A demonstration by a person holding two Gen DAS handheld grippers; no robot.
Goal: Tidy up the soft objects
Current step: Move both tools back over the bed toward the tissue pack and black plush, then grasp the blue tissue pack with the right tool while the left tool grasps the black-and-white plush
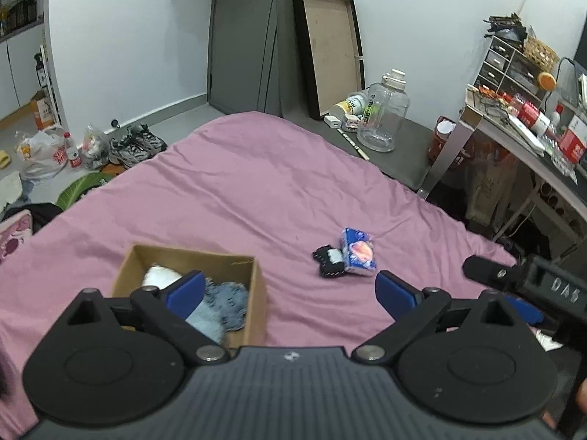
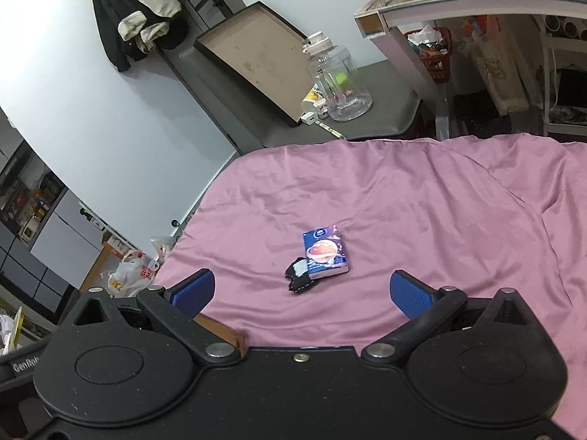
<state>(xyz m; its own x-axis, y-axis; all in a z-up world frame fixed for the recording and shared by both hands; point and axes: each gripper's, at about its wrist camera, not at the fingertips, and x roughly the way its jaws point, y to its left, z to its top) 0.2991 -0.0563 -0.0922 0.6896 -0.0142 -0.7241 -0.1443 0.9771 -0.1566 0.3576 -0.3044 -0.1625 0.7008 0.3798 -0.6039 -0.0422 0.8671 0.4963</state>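
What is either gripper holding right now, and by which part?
Nothing. The left gripper and right gripper are both open and empty; the tissue pack and black glove lie untouched on the bed.

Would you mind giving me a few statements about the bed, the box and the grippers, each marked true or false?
1. The cardboard box already holds soft cloth items. True.
2. The tissue pack lies inside the box. False: it lies on the pink bedsheet, outside it.
3. The black glove touches the tissue pack. True.
4. The right gripper is shut on the glove. False: its jaws stand open and empty.
5. The left gripper is open, with nothing held. True.
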